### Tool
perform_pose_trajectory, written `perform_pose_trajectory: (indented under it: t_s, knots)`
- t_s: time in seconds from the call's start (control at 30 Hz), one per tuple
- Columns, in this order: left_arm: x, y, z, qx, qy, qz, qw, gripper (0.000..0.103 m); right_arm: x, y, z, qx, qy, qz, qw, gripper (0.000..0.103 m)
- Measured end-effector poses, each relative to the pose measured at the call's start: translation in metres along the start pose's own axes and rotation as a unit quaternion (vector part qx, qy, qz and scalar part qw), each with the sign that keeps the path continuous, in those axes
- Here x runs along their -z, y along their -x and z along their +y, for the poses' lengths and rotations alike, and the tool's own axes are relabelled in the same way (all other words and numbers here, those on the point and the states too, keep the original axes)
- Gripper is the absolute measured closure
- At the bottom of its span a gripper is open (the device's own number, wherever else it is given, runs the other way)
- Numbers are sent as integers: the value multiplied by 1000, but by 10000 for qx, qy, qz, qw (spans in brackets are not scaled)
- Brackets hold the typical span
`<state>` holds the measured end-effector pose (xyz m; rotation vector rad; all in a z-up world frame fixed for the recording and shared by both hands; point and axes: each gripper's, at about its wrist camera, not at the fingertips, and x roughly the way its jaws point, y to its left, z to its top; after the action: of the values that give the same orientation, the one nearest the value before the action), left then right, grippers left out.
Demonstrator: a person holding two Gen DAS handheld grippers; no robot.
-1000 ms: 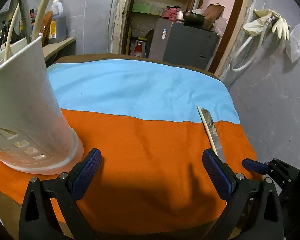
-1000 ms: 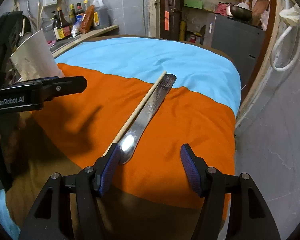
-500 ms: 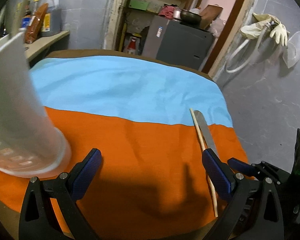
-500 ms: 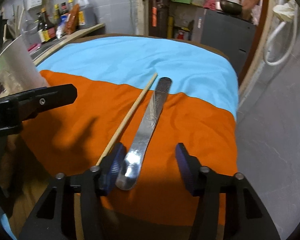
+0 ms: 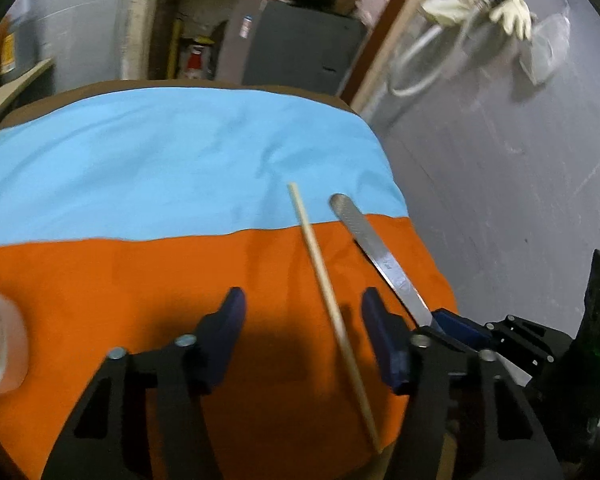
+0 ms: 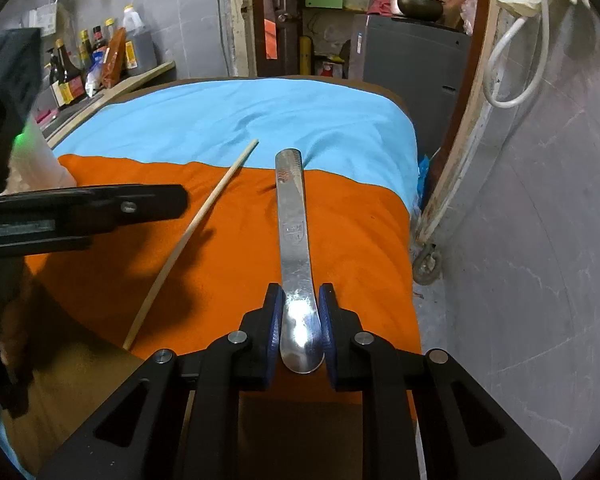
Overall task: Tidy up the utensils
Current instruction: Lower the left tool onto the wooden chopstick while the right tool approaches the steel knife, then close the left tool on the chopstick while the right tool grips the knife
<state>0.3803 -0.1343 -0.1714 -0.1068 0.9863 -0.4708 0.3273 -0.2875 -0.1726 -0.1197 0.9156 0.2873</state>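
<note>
**Right fingers grasp the metal utensil; left fingers stand around the wooden stick**

The right gripper (image 6: 299,300) has just been closing its blue-padded black fingers (image 6: 274,312), and now both pads press on the sides of the flat, shiny steel utensil (image 6: 294,216), near its rounded end. The utensil lies on the orange part of the cloth (image 6: 340,240) and points away from the camera; its far tip reaches the border with the light blue part of the cloth (image 6: 240,116). The two-coloured cloth covers the tabletop (image 6: 84,364), whose brown surface shows at the near edge.

The left gripper (image 5: 302,304) has also just been narrowing its fingers (image 5: 232,320), but they are released: the thin, pale wooden stick (image 5: 324,280) lies between them, closer to the right finger, and neither pad touches it. The stick lies just beside the steel utensil, a little apart from it, across the border of the two colours.

At the left edge of the left wrist view, a blurred white plastic utensil holder (image 5: 0,344) stands on the orange cloth.
</note>
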Motion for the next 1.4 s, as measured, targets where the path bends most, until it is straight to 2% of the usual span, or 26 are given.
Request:
perform_pose_trajectory:
  t_s: [0.17, 0.23, 0.3, 0.5, 0.63, 0.83, 0.97, 1.1, 1.23, 1.3, 1.4]
  knots:
    - [-13, -17, -6, -62, -149, 220, 9996, 76, 1, 0, -3, -41, -55, -4, 10000, 87]
    - [-15, -21, -6, -186, -198, 258, 9993, 90, 2, 1, -2, -51, -95, 6, 9999, 87]
    - [-17, -23, -5, -181, -261, 317, 9990, 97, 3, 2, -3, -78, -137, 28, 9999, 87]
    - [-10, -14, 0, -276, -191, 353, 9988, 97, -11, -7, -2, -126, 38, 178, 9998, 84]
    - [1, 1, 10, -346, -41, 343, 9988, 99, -26, -20, 0, -198, 206, 271, 9992, 75]
    - [13, 17, 21, -331, 190, 372, 9986, 100, -53, -44, -4, -320, 247, 305, 9987, 73]
    - [9, 15, 19, -365, 229, 471, 9980, 100, -62, -50, -4, -351, 350, 457, 9977, 71]
    - [3, 8, 14, -397, 89, 640, 9971, 99, -65, -52, -6, -423, 397, 630, 9963, 71]
    - [-6, 2, 13, -412, -125, 823, 9957, 97, -68, -52, -7, -409, 416, 756, 9954, 73]
    - [-9, -2, 12, -401, -256, 863, 9951, 98, -68, -50, -10, -395, 311, 721, 9961, 86]
    - [-10, 0, 15, -362, -159, 789, 9961, 101, -67, -48, -11, -447, 113, 657, 9968, 87]
